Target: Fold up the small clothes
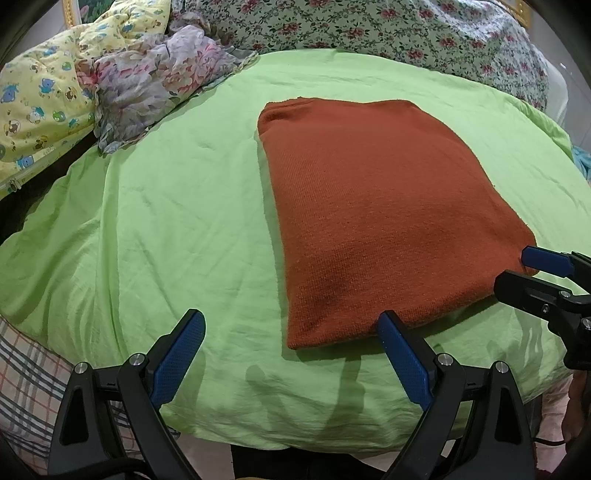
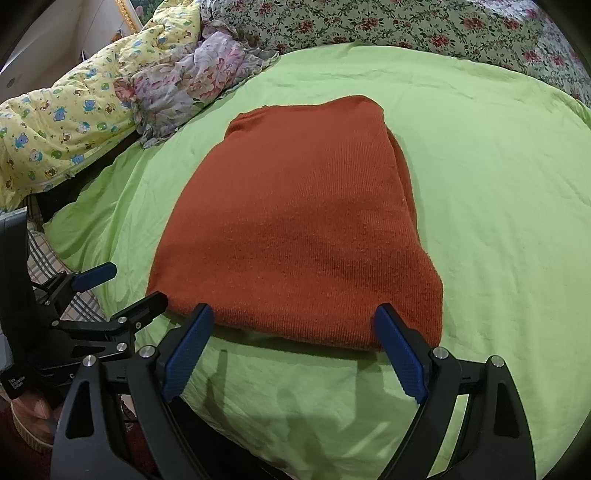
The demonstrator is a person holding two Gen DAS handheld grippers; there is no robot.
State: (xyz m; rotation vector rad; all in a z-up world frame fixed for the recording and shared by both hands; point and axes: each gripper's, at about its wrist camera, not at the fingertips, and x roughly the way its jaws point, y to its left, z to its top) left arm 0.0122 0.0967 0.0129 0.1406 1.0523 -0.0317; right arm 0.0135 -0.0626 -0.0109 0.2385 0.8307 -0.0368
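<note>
Blue-padded fingers frame the bottom of each wrist view, and both grippers stand spread wide with nothing between their pads. Nearest in the left wrist view, the left gripper [image 1: 290,328] hovers at the near edge of the bed, its right-hand pad just over the near hem of the rust-orange knitted garment [image 1: 388,206] and its other pad over bare sheet. The right gripper [image 2: 293,323] sits squarely before the same near hem, both fingertips at or just above the cloth edge; whether they touch it cannot be told. Each gripper shows in the other's view, off to the side and close to a near corner of the garment. The garment lies flat as a folded, roughly rectangular packet on the lime-green sheet [image 1: 166,206], long side running away from the cameras, with a second layer peeking out along its right edge in the right wrist view. Farther back on the left lies a crumpled pale floral cloth [image 1: 159,85], beside a yellow quilt with cartoon animals [image 1: 40,96]. Farthest back, a green floral bedspread [image 1: 406,33] runs behind the sheet.
</note>
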